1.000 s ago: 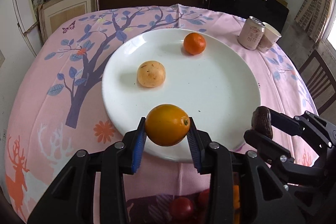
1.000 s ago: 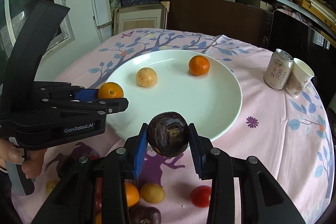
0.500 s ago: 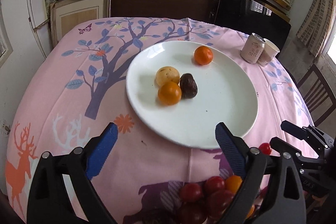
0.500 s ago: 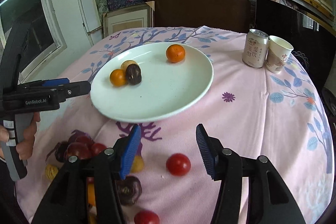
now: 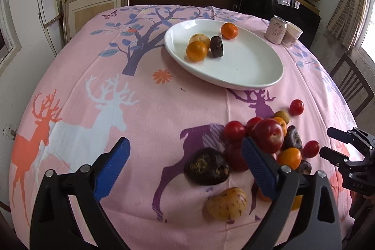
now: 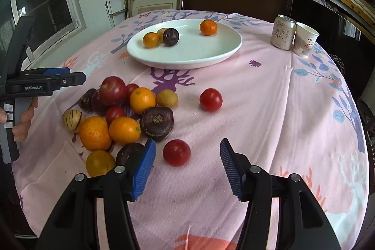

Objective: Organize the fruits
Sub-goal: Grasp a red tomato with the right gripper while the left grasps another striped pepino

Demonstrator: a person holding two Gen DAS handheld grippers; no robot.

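A white plate (image 5: 246, 72) (image 6: 211, 55) at the table's far side holds an orange fruit (image 5: 196, 51), a yellow one (image 5: 200, 39), a dark purple one (image 5: 216, 46) and a tangerine (image 5: 229, 30). A pile of loose fruit (image 5: 262, 142) (image 6: 121, 114) lies on the pink cloth near the front. My left gripper (image 5: 185, 168) is open and empty, low over the cloth, its right finger beside a dark fruit (image 5: 206, 169). My right gripper (image 6: 187, 165) is open and empty, with a red tomato (image 6: 176, 152) just ahead between its fingers.
A drink can (image 6: 282, 31) and a paper cup (image 6: 305, 43) stand at the far right. A lone tomato (image 6: 210, 99) lies right of the pile. Dark chairs and shelves stand behind the table. The left gripper also shows in the right wrist view (image 6: 58, 80).
Both grippers let go of their fruit, the orange one and the dark one, onto the plate, opened, and drew back toward the pile near the table's front.
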